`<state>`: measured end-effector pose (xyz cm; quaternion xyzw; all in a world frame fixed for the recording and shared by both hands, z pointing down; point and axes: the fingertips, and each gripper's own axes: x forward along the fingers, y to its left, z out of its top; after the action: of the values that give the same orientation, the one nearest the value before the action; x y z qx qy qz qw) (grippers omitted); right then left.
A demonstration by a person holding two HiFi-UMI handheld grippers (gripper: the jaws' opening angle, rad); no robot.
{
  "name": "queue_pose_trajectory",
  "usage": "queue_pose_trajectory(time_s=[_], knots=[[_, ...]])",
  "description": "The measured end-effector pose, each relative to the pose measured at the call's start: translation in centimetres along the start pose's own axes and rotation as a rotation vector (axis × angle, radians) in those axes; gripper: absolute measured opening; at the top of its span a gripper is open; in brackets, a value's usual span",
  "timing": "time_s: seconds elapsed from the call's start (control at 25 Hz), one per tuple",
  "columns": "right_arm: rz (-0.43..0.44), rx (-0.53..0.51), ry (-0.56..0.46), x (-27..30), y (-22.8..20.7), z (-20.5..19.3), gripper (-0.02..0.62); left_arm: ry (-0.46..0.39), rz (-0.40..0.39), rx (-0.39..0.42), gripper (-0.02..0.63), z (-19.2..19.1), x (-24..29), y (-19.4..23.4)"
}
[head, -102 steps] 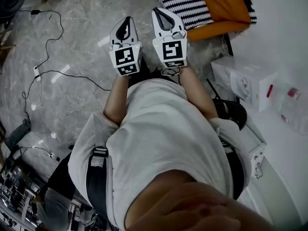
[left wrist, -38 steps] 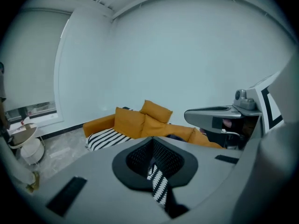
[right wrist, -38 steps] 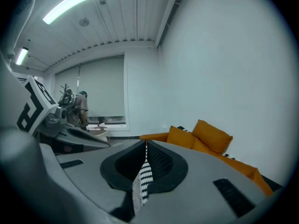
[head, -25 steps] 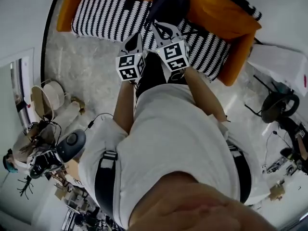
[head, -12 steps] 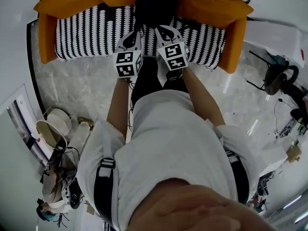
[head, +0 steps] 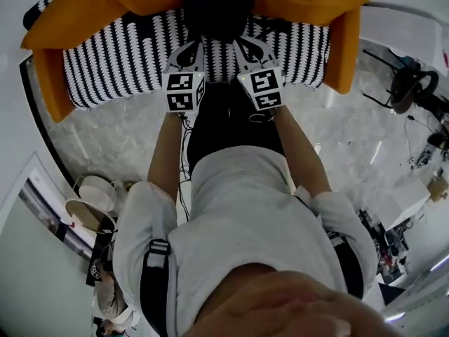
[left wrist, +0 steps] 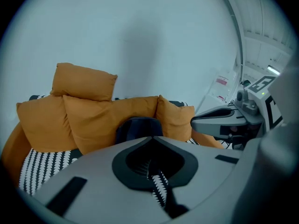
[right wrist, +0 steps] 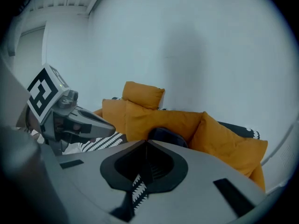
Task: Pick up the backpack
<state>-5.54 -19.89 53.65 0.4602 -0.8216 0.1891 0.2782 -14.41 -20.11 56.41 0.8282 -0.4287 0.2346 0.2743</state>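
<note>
1. The grey marble floor (head: 105, 142) fills the head view from 3 o'clock round through 6 to 9 o'clock.
2. An orange sofa (head: 52, 83) spans the top of that view from 10 to 2 o'clock. Its seat lies under a black-and-white striped cover (head: 112, 58).
3. The person (head: 245, 209), in a pale grey shirt, stands facing the sofa with both forearms stretched toward 12 o'clock.
4. Orange cushions (left wrist: 100, 118) lean in a row along the sofa's back, and one more sits on top of them at 10 o'clock in the left gripper view.
5. The backpack (head: 214, 5) is dark and stands on the seat at 12 o'clock. It is propped against the back cushions, with a cushion on either side — it lies ahead of both grippers' tips, and neither touches it.
6. The left gripper (head: 191, 48) is at about 7 o'clock of the backpack, over the striped cover. Its jaws are pressed together with nothing between them.
7. The right gripper (head: 245, 42) is just beside the left one, at about 5 o'clock of the backpack. Its jaws are likewise pressed together and empty.
</note>
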Motion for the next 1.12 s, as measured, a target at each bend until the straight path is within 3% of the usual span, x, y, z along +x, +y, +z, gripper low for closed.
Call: queue_pose_trajectory(time_s=[0.16, 0.28, 0.48, 0.72, 1.0, 1.12], knots=[[-0.018, 0.096, -0.043, 0.7, -1.0, -1.7, 0.04, 0.059, -0.028, 0.056, 0.012, -1.7, 1.4, -0.3], [-0.028, 0.106, -0.051, 3.1, -3.0, -2.5, 0.04, 0.038, -0.005, 0.097, 0.012, -1.0, 3.2, 0.6], [-0.039, 0.208, -0.017, 6.3, -2.7, -7.2, 0.04, 0.078, 0.005, 0.037, 0.012, -4.8, 6.1, 3.7], [0.023, 0.219, 0.022, 9.2, -3.2, -11.3, 0.04, 0.103, 0.025, 0.073, 0.012, -7.0, 9.7, 4.8], [-0.034, 0.206, -0.001, 9.3, -8.0, -10.3, 0.041, 0.065, 0.01, 0.032, 0.012, -5.2, 12.7, 5.9], [-0.05, 0.187, -0.009, 9.5, -9.5, -9.0, 0.04, 0.06, 0.013, 0.057, 0.012, -3.7, 13.9, 6.5]])
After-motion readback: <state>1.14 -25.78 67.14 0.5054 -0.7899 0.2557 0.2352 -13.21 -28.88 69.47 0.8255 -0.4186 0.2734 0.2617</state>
